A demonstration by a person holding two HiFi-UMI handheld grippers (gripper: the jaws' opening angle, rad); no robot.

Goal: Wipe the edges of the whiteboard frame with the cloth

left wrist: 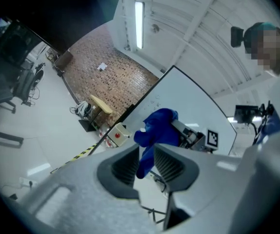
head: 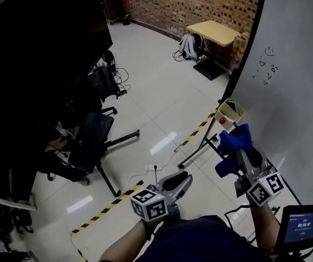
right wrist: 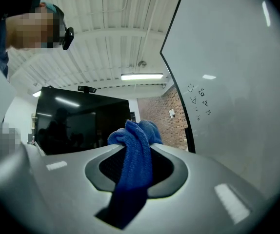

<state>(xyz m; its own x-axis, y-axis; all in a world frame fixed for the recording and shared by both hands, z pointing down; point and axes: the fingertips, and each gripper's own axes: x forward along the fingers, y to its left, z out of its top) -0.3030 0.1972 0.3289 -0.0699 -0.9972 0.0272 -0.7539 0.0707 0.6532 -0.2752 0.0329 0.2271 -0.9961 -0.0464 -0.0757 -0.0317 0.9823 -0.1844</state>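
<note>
While the right gripper (head: 242, 158) pinches the blue cloth (head: 234, 144) near the whiteboard frame (head: 248, 53), wiping seems barely begun — the left gripper (head: 181, 182) hangs part-open, empty.

Blue cloth (right wrist: 132, 155), white whiteboard (head: 298, 64) (black frame (right wrist: 187, 121)), red-brown brick wall (head: 200, 4).

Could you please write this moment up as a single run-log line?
right gripper: shut on blue cloth | left gripper: open, empty | cloth: near whiteboard frame, contact unclear
</note>
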